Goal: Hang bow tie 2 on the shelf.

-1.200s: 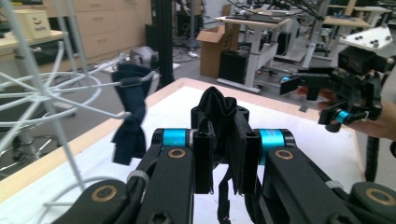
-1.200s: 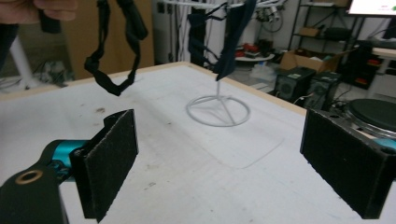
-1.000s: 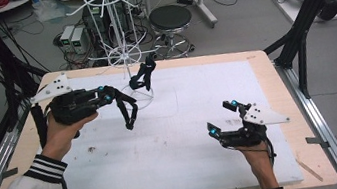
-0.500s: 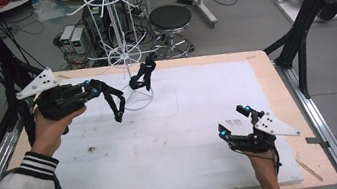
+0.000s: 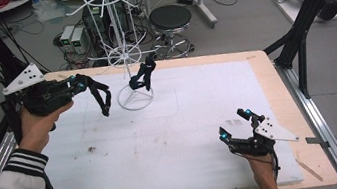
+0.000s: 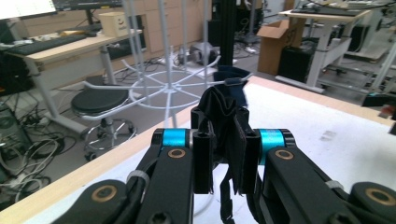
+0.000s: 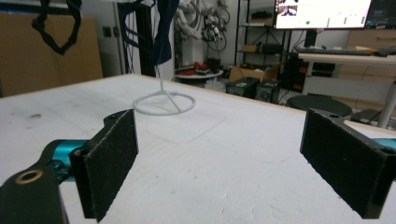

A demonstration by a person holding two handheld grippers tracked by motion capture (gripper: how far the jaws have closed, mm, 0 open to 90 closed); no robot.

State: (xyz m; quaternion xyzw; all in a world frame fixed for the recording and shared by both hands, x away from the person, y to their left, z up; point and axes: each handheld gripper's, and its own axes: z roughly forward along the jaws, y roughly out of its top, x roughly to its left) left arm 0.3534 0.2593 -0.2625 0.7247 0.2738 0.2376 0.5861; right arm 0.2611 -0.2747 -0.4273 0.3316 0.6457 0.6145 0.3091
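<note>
Beside the white wire rack (image 5: 125, 55), the left gripper (image 5: 104, 104), clamped on a dark cloth (image 6: 224, 135), should approach a free prong slowly; the right gripper (image 5: 234, 127) rests wide open, empty.

- High view: fixed above the near edge, facing forward and down over the whole white surface (image 5: 178, 138).
- Left gripper view: mounted on the left claw (image 6: 224, 154), raised, facing the wire rack (image 6: 173, 86) at close range.
- Right gripper view: mounted on the right claw (image 7: 224, 163), low over the surface, facing the distant rack.
- Shared by all: rack and surface.
</note>
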